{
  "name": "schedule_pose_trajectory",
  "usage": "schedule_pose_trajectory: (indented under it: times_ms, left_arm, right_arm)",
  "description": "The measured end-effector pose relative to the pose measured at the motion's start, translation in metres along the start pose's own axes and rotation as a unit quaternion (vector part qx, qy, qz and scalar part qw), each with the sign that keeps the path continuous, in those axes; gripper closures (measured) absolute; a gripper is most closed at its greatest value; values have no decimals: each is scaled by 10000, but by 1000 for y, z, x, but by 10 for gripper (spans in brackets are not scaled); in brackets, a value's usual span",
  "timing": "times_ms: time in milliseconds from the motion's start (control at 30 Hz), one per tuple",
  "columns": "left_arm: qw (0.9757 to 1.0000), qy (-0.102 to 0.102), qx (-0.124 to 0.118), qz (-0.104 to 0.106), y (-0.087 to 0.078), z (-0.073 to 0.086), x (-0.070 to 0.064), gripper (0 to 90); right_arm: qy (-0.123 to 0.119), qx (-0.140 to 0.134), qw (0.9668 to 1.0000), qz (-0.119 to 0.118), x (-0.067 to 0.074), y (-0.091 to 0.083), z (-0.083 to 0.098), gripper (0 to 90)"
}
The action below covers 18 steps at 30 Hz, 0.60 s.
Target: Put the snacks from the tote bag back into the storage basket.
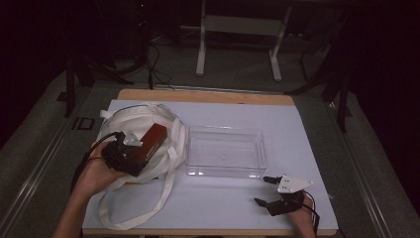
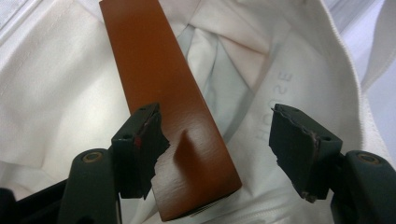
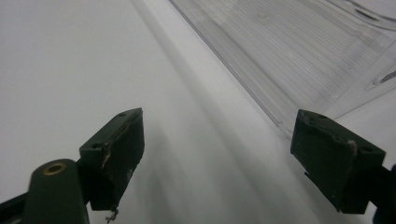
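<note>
brown wooden block [image 2: 161, 107], long and smooth, lies tilted on the crumpled white tote bag [image 1: 143, 130] near the left edge of the desk [image 1: 297, 129], its near end pointing toward the left hand-held gripper [image 2: 217, 140]. that hand-held gripper is open: in the left gripper view its jaws stand well apart, the left one touching or just overlapping the block's long side, the right one clear of it over bare cloth. pale grey letters printed on the bag's fabric run sideways beside the block; they seem to read "house", with fainter letters above that are too blurred to read. in the high view the bag's straps trail toward the front edge of the desk. a clear plastic tray [image 1: 225, 151] sits at the middle of the desk, just beside the bag. the right hand-held gripper [image 1: 265, 191] rests near the front right corner of the desk, also open, its jaws wide apart over the white desk cover, with the tray's near corner [image 3: 299, 60] just ahead of them in the right gripper view.
</note>
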State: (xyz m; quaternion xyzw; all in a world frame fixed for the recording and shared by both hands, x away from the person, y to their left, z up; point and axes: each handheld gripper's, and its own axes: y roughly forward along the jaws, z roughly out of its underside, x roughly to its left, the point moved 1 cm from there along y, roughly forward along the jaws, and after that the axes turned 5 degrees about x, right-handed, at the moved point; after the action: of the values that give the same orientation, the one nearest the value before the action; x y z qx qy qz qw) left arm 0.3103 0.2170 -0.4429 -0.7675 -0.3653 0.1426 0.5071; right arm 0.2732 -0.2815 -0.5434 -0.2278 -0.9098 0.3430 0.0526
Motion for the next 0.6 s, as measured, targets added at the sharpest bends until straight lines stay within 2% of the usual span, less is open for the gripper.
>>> schedule_pose_trajectory:
  times_ms: [333, 600]
  left_arm:
    - [9996, -119, 245, -87, 8, -2, 4, 298]
    - [9988, -240, 430, -54, 16, -4, 9, 299]
  right_arm:
    - [2, -1, 10000, -2, 0, 0, 0, 175]
    - [-8, -3, 10000, -7, 0, 0, 0, 175]
